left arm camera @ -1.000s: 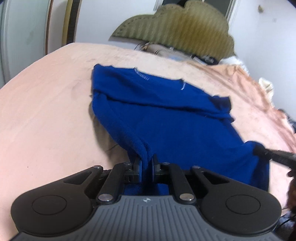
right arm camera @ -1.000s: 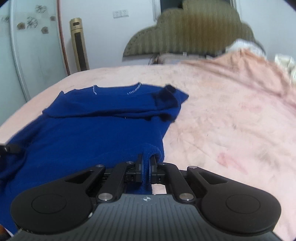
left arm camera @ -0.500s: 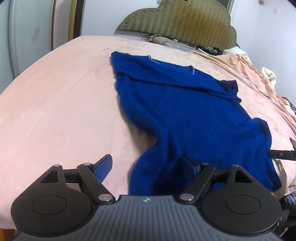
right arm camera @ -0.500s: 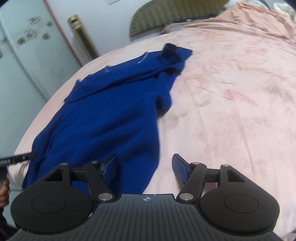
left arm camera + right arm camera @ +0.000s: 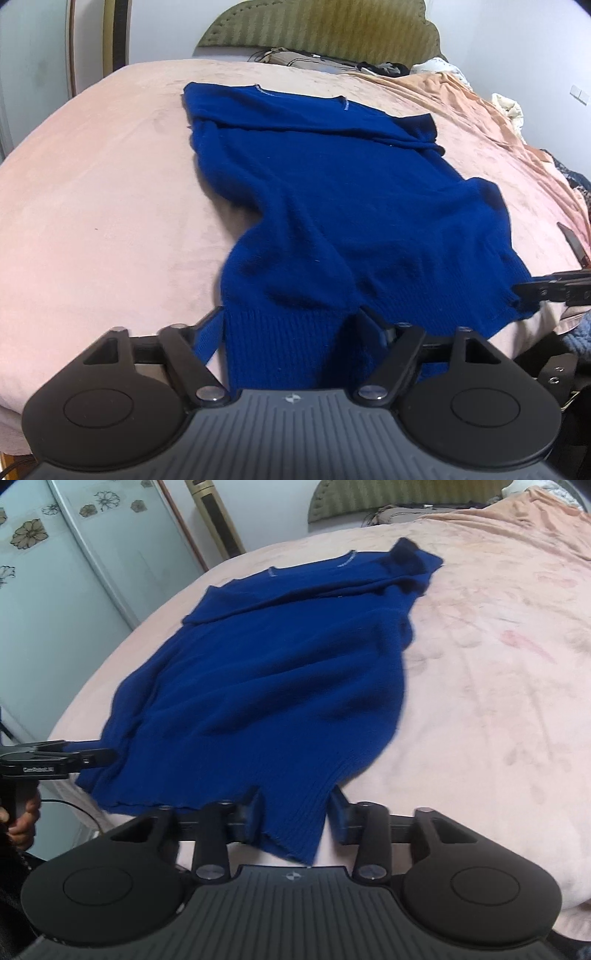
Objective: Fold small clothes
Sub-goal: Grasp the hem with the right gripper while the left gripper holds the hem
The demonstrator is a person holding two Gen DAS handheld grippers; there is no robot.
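Blue sweater (image 5: 343, 206) spread flat on the pink bed (image 5: 96, 206), collar end far, ribbed hem near, sleeves tucked across the far part. Left tongs (image 5: 288, 325) spread wide and released, straddling the near-left corner of the hem without pinching it. Right tongs (image 5: 295, 808) likewise released, fingers either side of the near-right corner of the hem.

Step in hand, most likely: take both hem corners and carry them up to the collar for a fold in half.

To do it well:
- Slide each lower finger under the ribbed edge, so that both layers of knit come between the fingers, not only the top one.
- Clench both sides together; uneven timing likely to skew the hem.
- Lift only enough to clear the body, then carry far and level, both corners abreast.
- Lay the hem along the collar line, edges matched, before letting go.

Risks: soft bedding may rise with the knit; slack bulges near the left side may crease under the fold unless drawn taut first.
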